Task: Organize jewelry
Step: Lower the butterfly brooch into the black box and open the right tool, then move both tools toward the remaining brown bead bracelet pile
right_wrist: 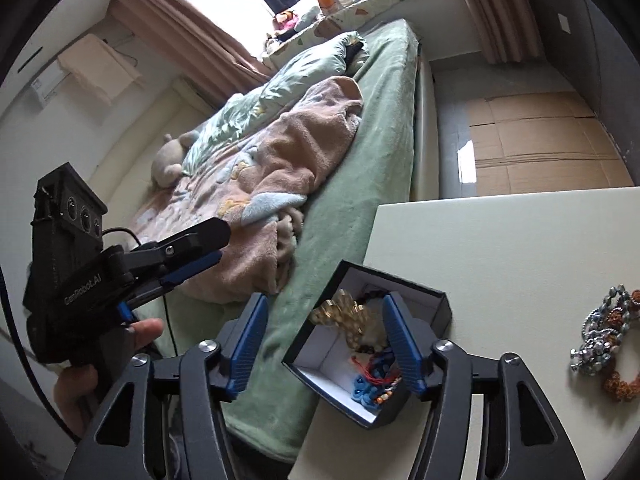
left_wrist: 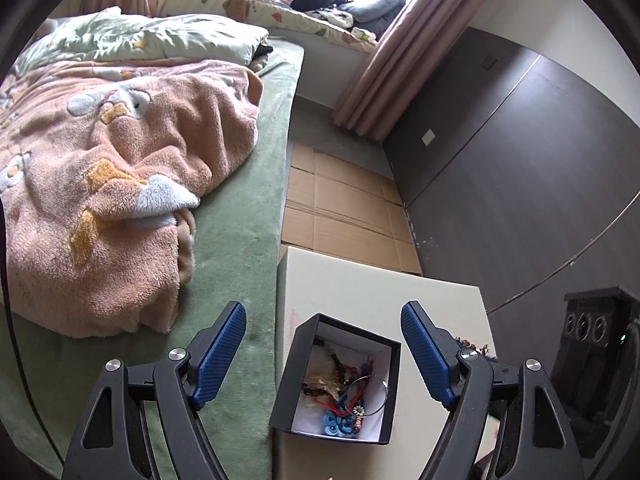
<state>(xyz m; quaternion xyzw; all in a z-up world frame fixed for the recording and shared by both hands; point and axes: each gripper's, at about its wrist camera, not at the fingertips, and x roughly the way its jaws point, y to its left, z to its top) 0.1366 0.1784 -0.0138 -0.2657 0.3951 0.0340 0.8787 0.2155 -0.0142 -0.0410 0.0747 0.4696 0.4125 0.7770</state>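
Bed (left_wrist: 248, 208): It is lying along the far side of the black box, and a green sheet is covering it.
Pink blanket (left_wrist: 120, 184): It is sitting in a crumpled heap on the bed, well away from the black box.
Cardboard (left_wrist: 340, 204): It is lying flat on the floor, past the white table from the black box.
White table (left_wrist: 380, 288): It is sitting right under the black box, next to the bed.
Black box (left_wrist: 288, 380): It is standing open on the table corner nearest the bed, and its inside is showing white.
Jewelry in the box (left_wrist: 344, 396): Red cord, blue beads, brown beads, a thin metal ring and a gold bit are lying in a tangle at the bottom of the black box.
Loose bracelets (right_wrist: 604, 332): A silver one and some orange bead ones are lying on the table, away from the black box on the side far from the bed.
Left gripper (left_wrist: 324, 344): Its blue fingers are standing wide apart above the black box, holding nothing.
Right gripper (right_wrist: 324, 344): Its fingers are standing apart, one on each side of the black box's near corner, and they are pinching nothing.
Hand (right_wrist: 100, 372): It is holding the left gripper over the bed, beside the black box.
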